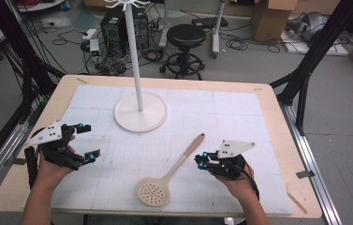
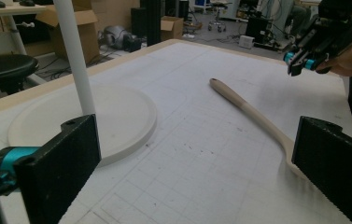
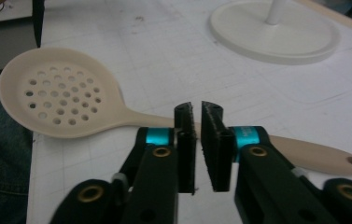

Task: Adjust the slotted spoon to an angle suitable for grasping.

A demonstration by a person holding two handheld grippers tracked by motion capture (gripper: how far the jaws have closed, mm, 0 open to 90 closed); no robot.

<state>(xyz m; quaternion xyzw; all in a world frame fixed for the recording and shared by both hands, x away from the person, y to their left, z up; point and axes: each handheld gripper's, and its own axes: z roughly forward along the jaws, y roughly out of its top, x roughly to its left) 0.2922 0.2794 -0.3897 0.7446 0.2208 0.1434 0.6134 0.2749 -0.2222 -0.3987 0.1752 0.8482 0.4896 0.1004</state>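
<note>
A beige slotted spoon [image 1: 153, 191] lies on the white gridded mat [image 1: 239, 117], bowl toward me and handle pointing away to the right. My right gripper [image 1: 201, 160] hovers just right of the handle, jaws shut with nothing between them. In the right gripper view the shut jaws [image 3: 198, 135] stand in front of the spoon [image 3: 57, 95], whose handle passes behind them. My left gripper [image 1: 88, 140] rests at the mat's left side, wide open and empty. Between its spread jaws [image 2: 194, 177] the left gripper view shows the spoon handle [image 2: 253, 112] and the right gripper [image 2: 299, 60] farther off.
A white stand with a round base [image 1: 140, 112] and a thin pole [image 1: 134, 56] rises at the mat's far middle. A thin wooden stick [image 1: 298, 201] lies by the table's near right corner. Beyond the table stand a black stool [image 1: 186, 35], boxes and cables.
</note>
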